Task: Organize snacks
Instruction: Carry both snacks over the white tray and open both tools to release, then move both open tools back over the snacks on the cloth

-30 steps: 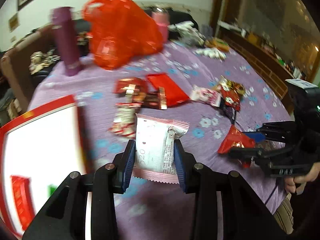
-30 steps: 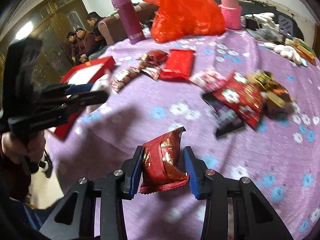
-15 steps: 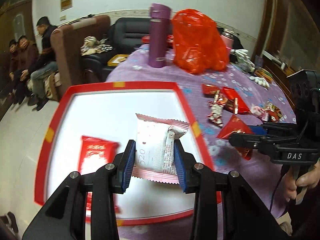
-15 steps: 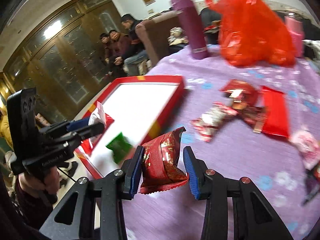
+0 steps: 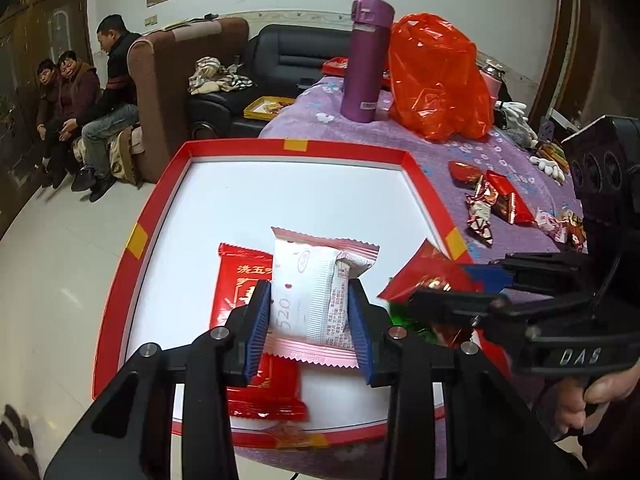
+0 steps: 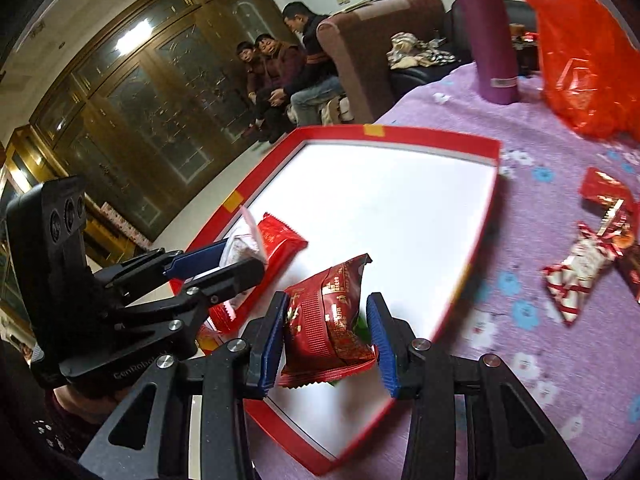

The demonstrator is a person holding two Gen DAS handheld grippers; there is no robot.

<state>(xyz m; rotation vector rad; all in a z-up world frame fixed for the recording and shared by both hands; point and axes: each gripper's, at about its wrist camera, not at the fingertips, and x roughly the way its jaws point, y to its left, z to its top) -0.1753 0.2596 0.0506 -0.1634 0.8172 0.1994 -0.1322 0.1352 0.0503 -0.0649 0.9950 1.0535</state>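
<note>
My left gripper (image 5: 310,326) is shut on a white-and-pink snack packet (image 5: 316,296) held over the red-rimmed white tray (image 5: 288,151). A flat red packet (image 5: 240,280) lies in the tray beneath it. My right gripper (image 6: 328,340) is shut on a dark red snack packet (image 6: 330,316) above the tray's (image 6: 400,136) near part. A bit of green wrapper (image 6: 362,326) shows under that packet. In the left wrist view the right gripper (image 5: 468,284) comes in from the right with its red packet (image 5: 428,268). The left gripper (image 6: 224,260) shows at the left of the right wrist view.
Loose snack packets (image 5: 492,204) lie on the purple flowered tablecloth (image 6: 532,160) right of the tray. A purple flask (image 5: 366,60) and a red plastic bag (image 5: 436,80) stand behind it. The tray sits at the table's edge; people sit on a sofa (image 5: 80,96) beyond.
Both grippers swung left from the loose snacks to above the tray, each still holding its packet. The right gripper has come closer to the left one.
</note>
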